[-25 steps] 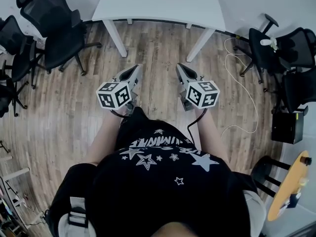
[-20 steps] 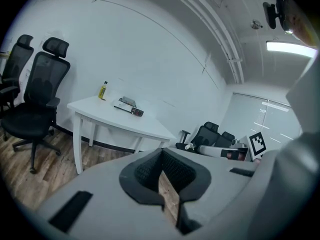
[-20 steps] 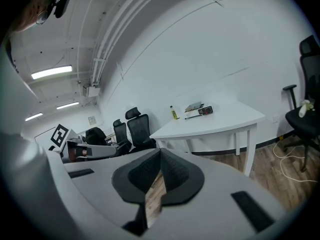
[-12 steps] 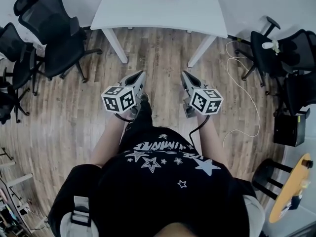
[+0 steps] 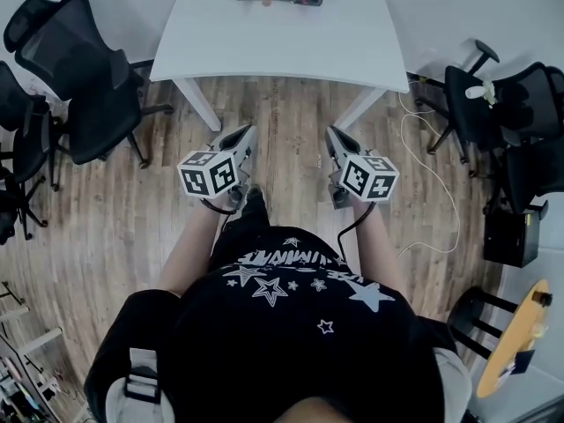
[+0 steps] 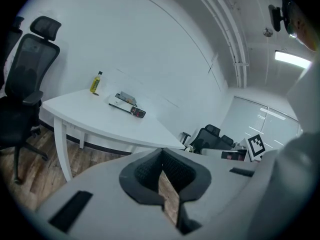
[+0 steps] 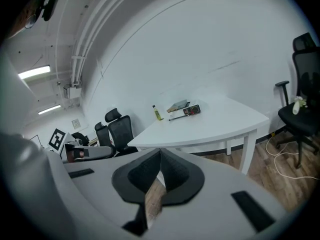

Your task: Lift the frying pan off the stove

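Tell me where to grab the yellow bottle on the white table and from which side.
Grip the yellow bottle across its body, below the dark cap, coming in level from the near edge of the white table. It stands upright, apart from the other things, so its sides look free.

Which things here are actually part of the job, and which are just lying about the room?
For the job: left gripper and right gripper, jaws shut, empty; white table; flat white unit on it, possibly the stove (no pan clearly seen).
Lying about: yellow bottle; small dark device; office chairs.
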{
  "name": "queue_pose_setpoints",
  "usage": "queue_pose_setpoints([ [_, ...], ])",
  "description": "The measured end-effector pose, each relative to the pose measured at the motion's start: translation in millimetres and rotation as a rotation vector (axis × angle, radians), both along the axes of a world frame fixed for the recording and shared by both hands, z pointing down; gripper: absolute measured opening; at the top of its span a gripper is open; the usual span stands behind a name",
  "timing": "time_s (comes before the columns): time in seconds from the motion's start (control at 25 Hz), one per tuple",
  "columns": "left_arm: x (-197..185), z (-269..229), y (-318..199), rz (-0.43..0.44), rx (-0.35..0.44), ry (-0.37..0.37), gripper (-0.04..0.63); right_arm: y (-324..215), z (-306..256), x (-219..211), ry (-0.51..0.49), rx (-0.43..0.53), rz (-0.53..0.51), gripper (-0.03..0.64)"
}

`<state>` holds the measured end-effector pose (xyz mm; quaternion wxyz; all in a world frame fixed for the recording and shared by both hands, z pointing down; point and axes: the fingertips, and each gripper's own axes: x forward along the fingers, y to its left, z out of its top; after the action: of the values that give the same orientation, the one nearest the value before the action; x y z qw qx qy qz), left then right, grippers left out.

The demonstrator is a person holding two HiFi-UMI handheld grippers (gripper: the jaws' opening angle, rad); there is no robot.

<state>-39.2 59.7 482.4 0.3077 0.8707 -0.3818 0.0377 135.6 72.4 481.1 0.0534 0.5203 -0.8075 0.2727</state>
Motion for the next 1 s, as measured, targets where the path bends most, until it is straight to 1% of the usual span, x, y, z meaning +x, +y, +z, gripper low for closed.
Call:
queue_pose_setpoints([
  [0.2,-7.2,3.7,-47.2,0.012,-0.025,0.013,0.008,-48.5,-0.1,-10.0,-0.006,-0.016,0.013,0.008],
  [0.4,-16.0,5.4,-88.3,0.034,-0.035,0.021,0.008,-88.9,4.1,-22.1,-0.009,-0.036,0.027,0.008],
  [0.72,-35.5,6.0,-158.9,0.079,-0.033,0.035,0.008,-161.6,-0.2,-43.8,-0.02,-0.025,0.061,0.008],
  [0.84,-40.0,6.9,-178.3,0.1,-0.035,0.044,0.008,-180.7,0.7,-49.7,-0.022,-0.028,0.077,0.008],
  [1.0,-41.8,13.1,-192.3,0.137,-0.047,0.041,0.008,-192.5,7.4,-54.3,-0.033,-0.05,0.101,0.008],
])
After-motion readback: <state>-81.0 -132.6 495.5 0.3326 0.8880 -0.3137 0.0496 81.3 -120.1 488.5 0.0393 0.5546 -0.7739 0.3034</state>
